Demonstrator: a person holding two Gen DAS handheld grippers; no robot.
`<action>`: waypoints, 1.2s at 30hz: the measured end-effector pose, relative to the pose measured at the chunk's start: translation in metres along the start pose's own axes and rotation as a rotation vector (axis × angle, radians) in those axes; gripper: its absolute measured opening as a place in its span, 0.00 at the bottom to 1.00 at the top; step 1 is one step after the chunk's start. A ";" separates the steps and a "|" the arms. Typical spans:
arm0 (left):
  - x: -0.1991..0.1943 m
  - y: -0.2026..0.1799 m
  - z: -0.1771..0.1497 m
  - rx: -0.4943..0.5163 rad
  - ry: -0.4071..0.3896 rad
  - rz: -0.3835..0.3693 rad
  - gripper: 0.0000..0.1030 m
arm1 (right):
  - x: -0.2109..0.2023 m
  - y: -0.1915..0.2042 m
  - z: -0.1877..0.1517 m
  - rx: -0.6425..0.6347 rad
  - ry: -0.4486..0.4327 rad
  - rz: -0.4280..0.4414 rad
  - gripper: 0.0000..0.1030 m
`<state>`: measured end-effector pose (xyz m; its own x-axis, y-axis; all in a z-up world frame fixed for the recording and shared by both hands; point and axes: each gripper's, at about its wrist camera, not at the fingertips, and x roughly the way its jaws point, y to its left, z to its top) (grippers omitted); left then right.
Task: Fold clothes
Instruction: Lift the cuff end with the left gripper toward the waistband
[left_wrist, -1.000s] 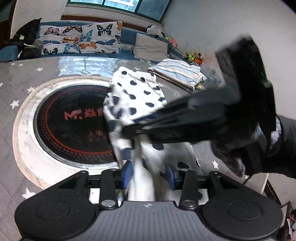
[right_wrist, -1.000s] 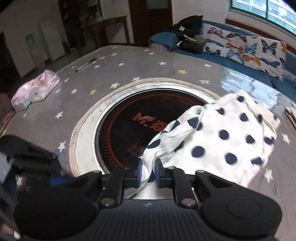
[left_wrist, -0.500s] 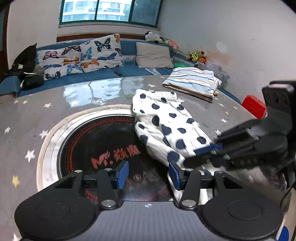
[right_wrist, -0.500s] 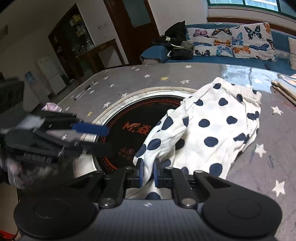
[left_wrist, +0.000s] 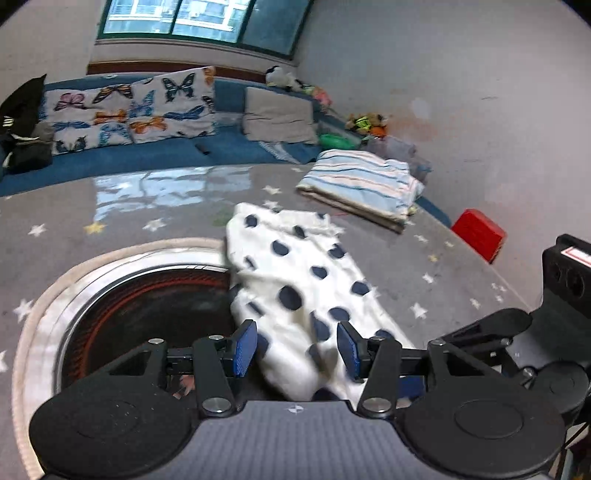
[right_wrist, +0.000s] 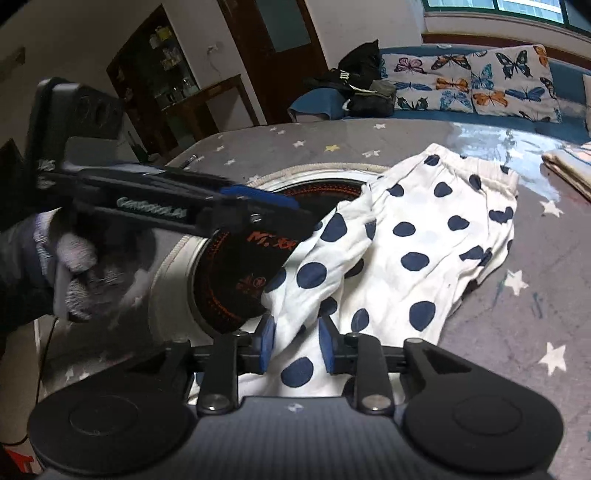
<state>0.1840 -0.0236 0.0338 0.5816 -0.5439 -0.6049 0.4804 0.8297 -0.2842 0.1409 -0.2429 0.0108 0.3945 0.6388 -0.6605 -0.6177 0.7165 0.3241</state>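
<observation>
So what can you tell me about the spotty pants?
The pants are white soft cloth with big dark blue dots and a gathered waistband at the far end. They lie rumpled and partly folded on the grey starry table, one edge over the round black hotplate. The near end runs between the open jaws of the right gripper; the left gripper is open around it too.
</observation>
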 end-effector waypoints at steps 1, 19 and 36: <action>0.002 -0.001 0.001 0.007 -0.001 -0.014 0.53 | -0.001 0.000 -0.001 -0.003 0.002 -0.002 0.32; 0.029 -0.009 0.000 0.034 0.046 -0.159 0.65 | -0.006 -0.010 -0.015 -0.014 0.052 -0.020 0.40; 0.010 -0.001 -0.014 0.186 0.248 -0.265 0.73 | -0.004 -0.004 -0.016 -0.040 0.063 -0.033 0.44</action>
<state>0.1802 -0.0277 0.0177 0.2563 -0.6704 -0.6964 0.7160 0.6156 -0.3291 0.1315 -0.2528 0.0010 0.3722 0.5956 -0.7119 -0.6321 0.7242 0.2755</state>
